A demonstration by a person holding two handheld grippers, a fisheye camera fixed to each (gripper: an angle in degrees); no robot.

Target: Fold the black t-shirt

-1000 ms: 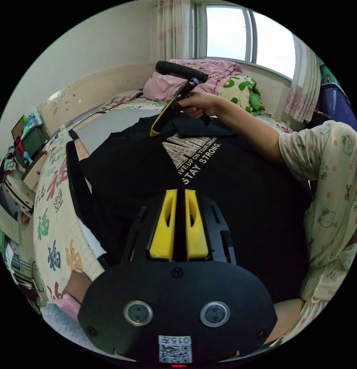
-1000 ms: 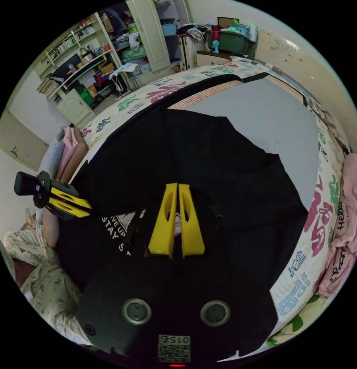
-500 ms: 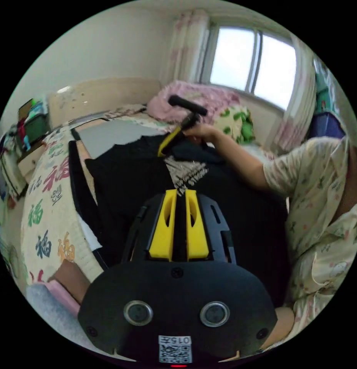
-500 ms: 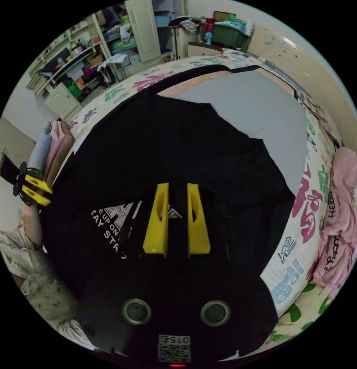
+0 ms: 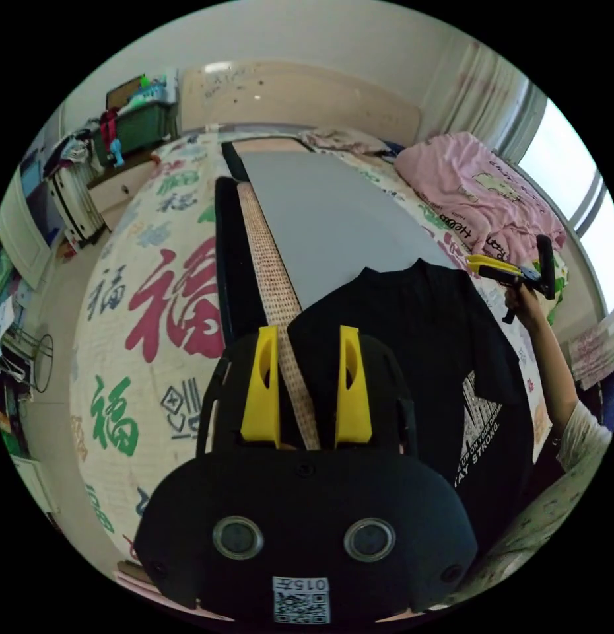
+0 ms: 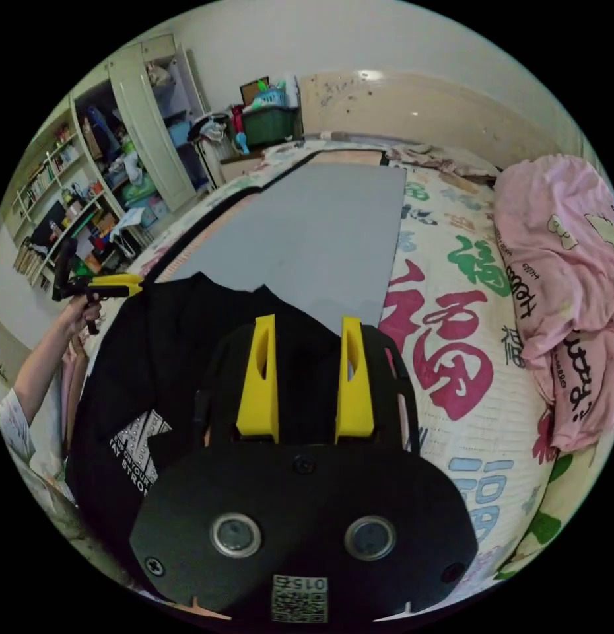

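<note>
The black t-shirt [image 5: 419, 343] lies on the bed [image 5: 142, 317], its upper part on the grey mat [image 5: 327, 211] and its print toward the person. Both tools are released, jaws apart and holding nothing: the left hand-held gripper [image 5: 302, 383] hovers over the shirt's edge by the mat's woven border, and the right hand-held gripper [image 6: 306, 380] over the opposite edge. To fold well, I would smooth the cloth flat on the mat, then pinch matching points at shoulder and hem on one side and carry them across evenly.
</note>
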